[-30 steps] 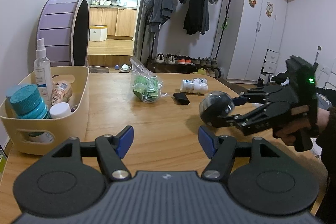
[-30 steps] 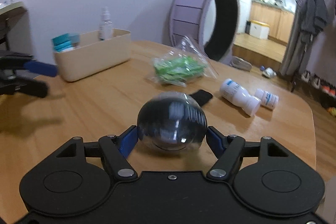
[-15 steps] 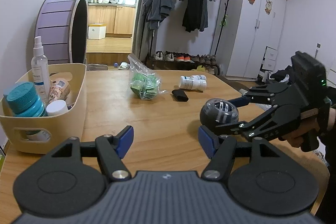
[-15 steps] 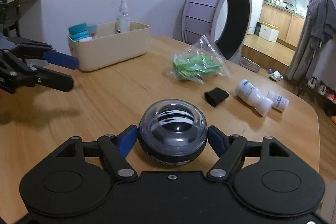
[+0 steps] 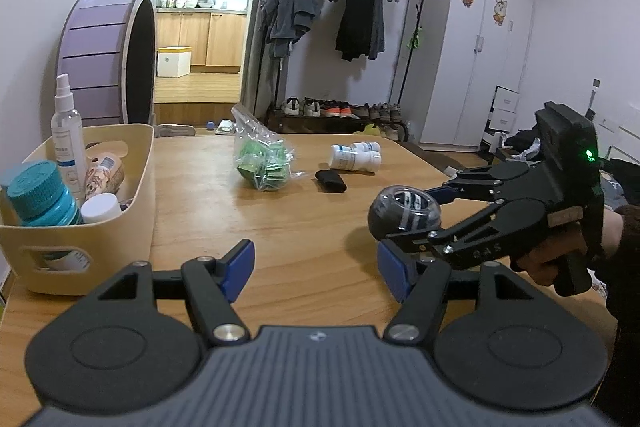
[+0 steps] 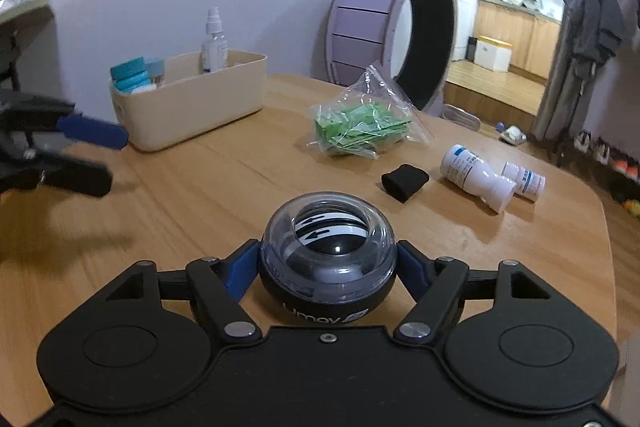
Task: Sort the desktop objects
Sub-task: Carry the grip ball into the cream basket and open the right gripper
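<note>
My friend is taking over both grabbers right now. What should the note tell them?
Right hand-held gripper: shut on the gyro ball, low over the wooden table.
Left hand-held gripper: open, holding nothing.
Done: spray bottle and teal-capped jars are in the beige bin.
Left: bin the ball, then the green packet bag, black pouch and two white bottles lying on the table.

The gyro ball [image 6: 327,259] shows a clear dome over a black body, with a white band bearing black arrows; both grippers are black with blue finger pads [image 5: 239,263]. The bin [image 5: 116,227] is cream and holds a teal-capped jar [image 5: 38,193] and a clear spray bottle [image 5: 68,131] with a white head. The table [image 6: 208,187] is light wood grain; on it lie a clear bag [image 6: 362,129] of green sachets, a black pouch [image 6: 404,181] and two white bottles [image 6: 476,179] with blue-printed labels.
</note>
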